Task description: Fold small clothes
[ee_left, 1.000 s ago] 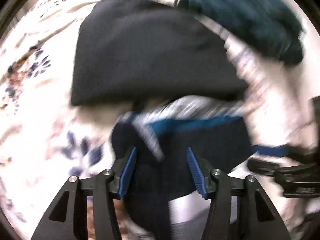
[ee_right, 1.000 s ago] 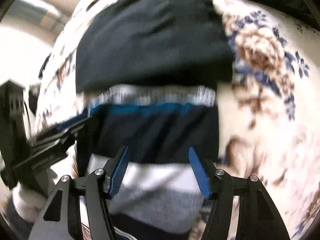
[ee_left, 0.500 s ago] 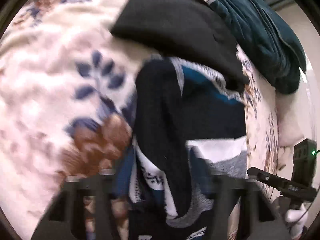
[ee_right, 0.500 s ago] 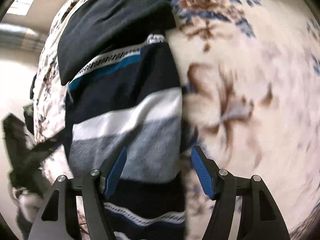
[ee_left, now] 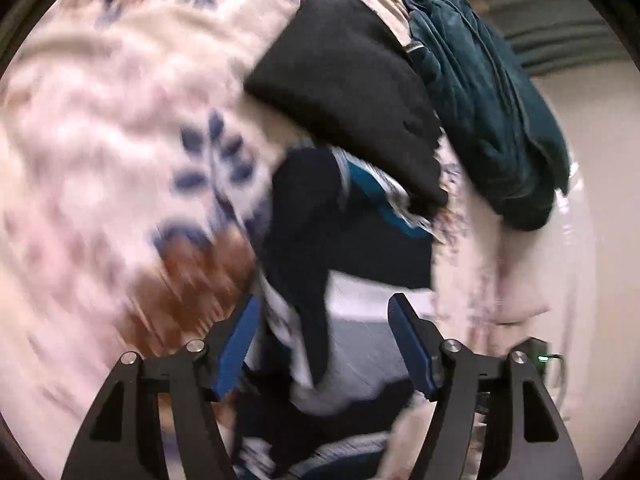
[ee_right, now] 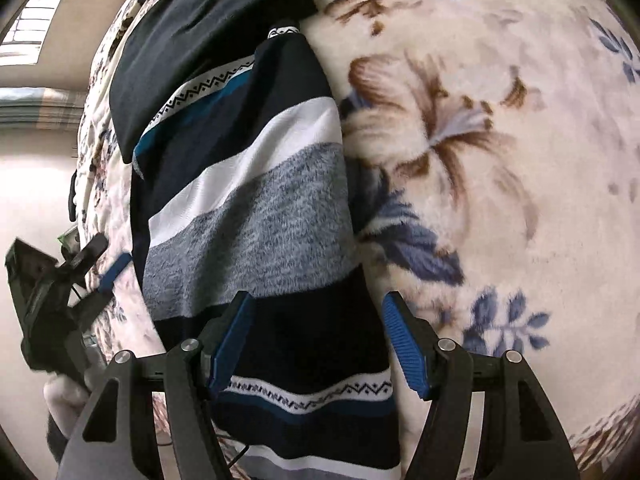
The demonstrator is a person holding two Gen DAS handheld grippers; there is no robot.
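**Striped sweater lies on the floral blanket**

The navy, white and grey striped knit sweater (ee_right: 256, 216) lies folded lengthwise on the cream floral fleece blanket (ee_right: 500, 160), its far end touching a black folded garment (ee_right: 200, 36). Right gripper (ee_right: 314, 344) hangs open above its near end, gripping nothing. Left gripper (ee_left: 324, 344) is opening over the sweater's left edge, its pads clear of the fabric.

Your left camera view is all smeary, so the flowers on the blanket (ee_left: 132, 184) look like streaks. The striped sweater (ee_right: 256, 216) runs off the bottom of both views, so you cannot see its lower end. The black cloth (ee_right: 188, 40) covers its top edge.
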